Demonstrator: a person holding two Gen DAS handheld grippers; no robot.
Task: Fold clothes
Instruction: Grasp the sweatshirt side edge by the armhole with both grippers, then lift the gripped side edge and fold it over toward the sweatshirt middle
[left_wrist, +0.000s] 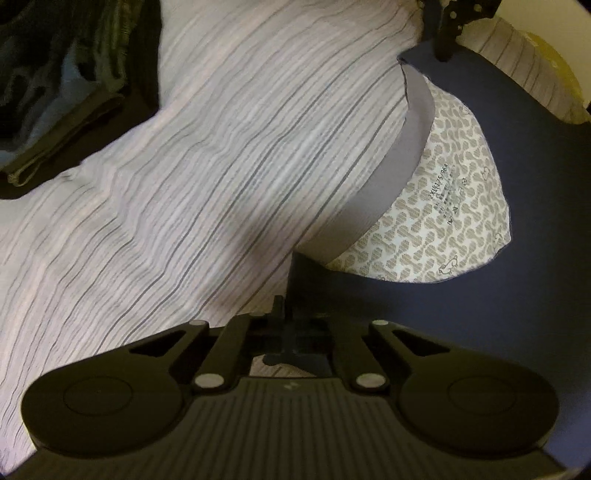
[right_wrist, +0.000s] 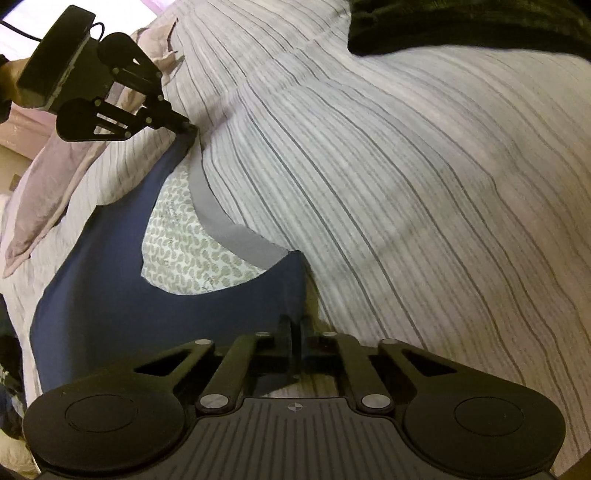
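Note:
A navy blue garment (left_wrist: 461, 306) with a grey neckband (left_wrist: 402, 166) and a patterned white inner lining (left_wrist: 454, 206) lies on a striped bedspread (left_wrist: 184, 184). My left gripper (left_wrist: 286, 314) is shut on one shoulder corner of the garment. My right gripper (right_wrist: 295, 328) is shut on the other shoulder corner of the navy garment (right_wrist: 122, 295). Each gripper shows in the other's view: the right gripper (left_wrist: 445, 51) at the top right, the left gripper (right_wrist: 186, 127) at the upper left, both pinching the neckline ends.
A pile of dark clothes (left_wrist: 62, 85) lies at the upper left of the left wrist view, and dark fabric (right_wrist: 461, 26) at the top of the right wrist view. A pinkish pillow (right_wrist: 48, 177) lies left of the garment. The striped bedspread (right_wrist: 406, 184) spreads to the right.

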